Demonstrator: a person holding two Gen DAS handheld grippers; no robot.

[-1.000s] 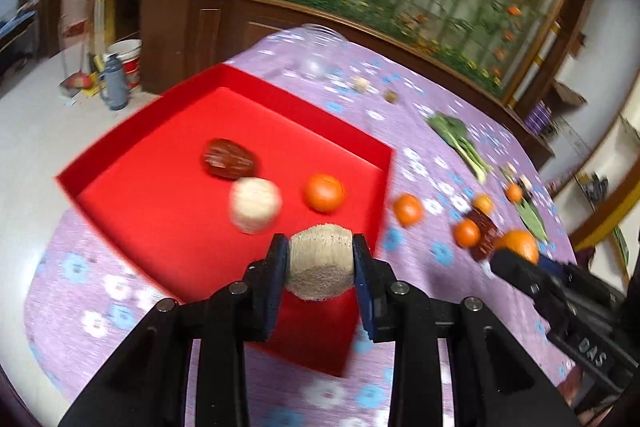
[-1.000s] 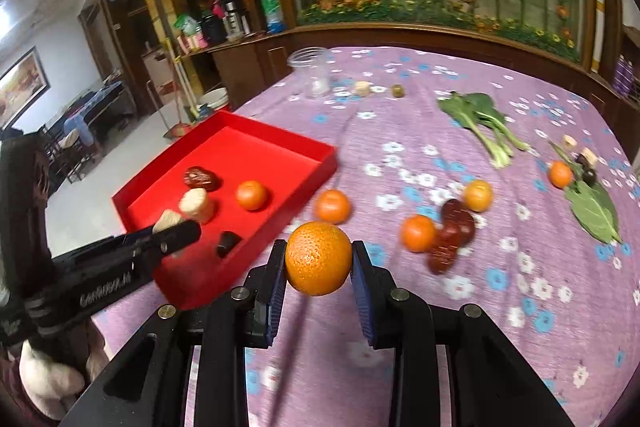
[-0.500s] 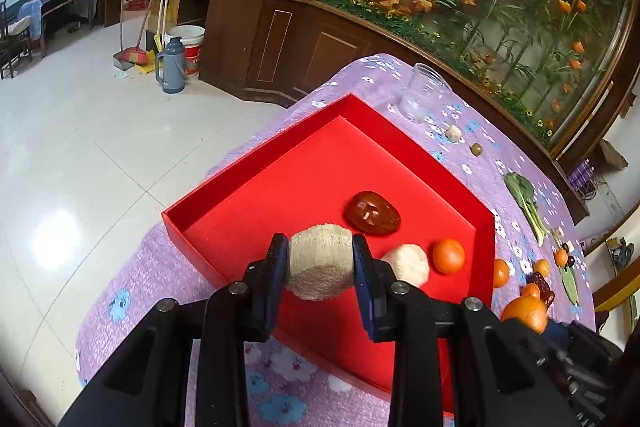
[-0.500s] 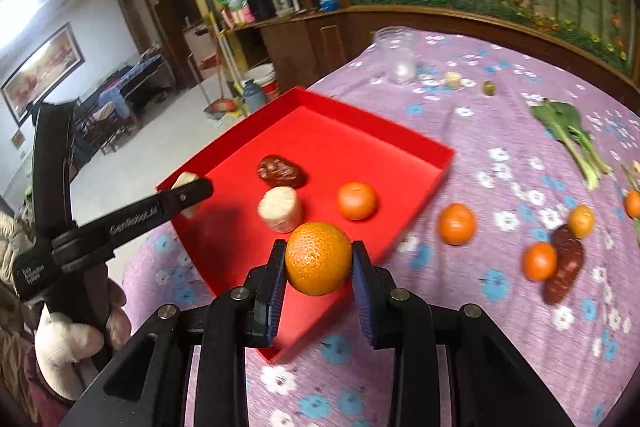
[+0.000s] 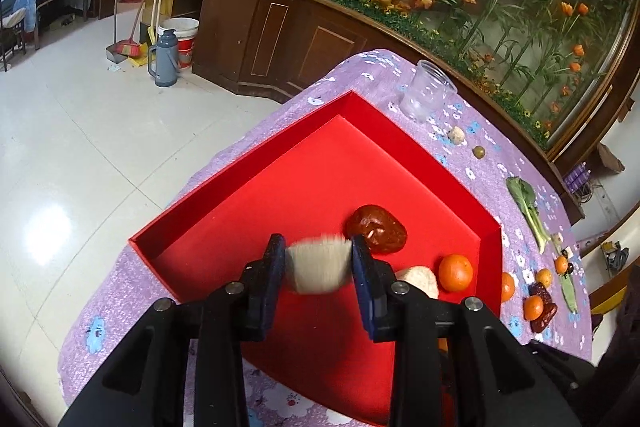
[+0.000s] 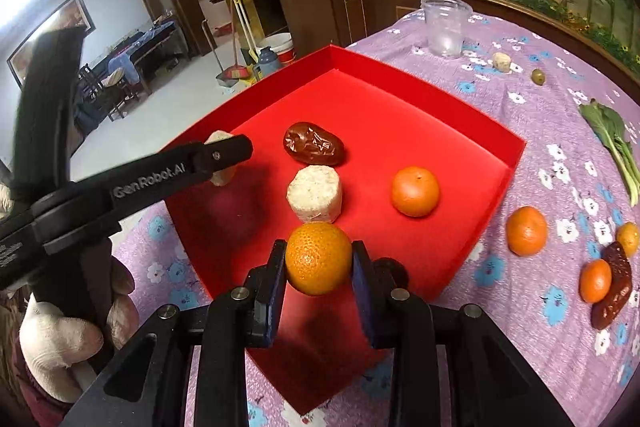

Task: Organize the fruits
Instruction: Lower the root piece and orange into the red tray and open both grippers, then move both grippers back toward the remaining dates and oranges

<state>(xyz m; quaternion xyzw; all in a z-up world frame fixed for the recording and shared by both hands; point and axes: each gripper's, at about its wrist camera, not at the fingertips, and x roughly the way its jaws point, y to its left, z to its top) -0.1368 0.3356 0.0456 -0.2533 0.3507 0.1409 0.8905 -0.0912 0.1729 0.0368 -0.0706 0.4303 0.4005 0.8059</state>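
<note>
A red tray point(image 6: 460, 131) sits on a table covered with a purple flowered cloth point(image 6: 540, 327). The right gripper point(image 6: 319, 269) is clamped on an orange point(image 6: 319, 258), holding it above the near edge of the tray. The left gripper point(image 5: 319, 269) holds a pale, rough-sided round chunk point(image 5: 318, 264) between its pads, blurred, over the near left part of the tray; from the right wrist view, that chunk peeks out behind the gripper's black finger point(image 6: 224, 153).

Inside the tray lie a dark red date point(image 6: 314, 143), a second pale chunk point(image 6: 315, 193) just in front of it, and a small orange point(image 6: 415, 191) to the right of both, all apart from one another.

On the cloth to the right of the tray are more small oranges point(image 6: 526, 231) and a long dark red date point(image 6: 613, 287) touching one of them. Farther back lie a leafy green vegetable point(image 6: 612, 143), a clear plastic cup point(image 6: 445, 25), a small pale piece point(image 6: 501, 61) and a small green fruit point(image 6: 538, 76).
</note>
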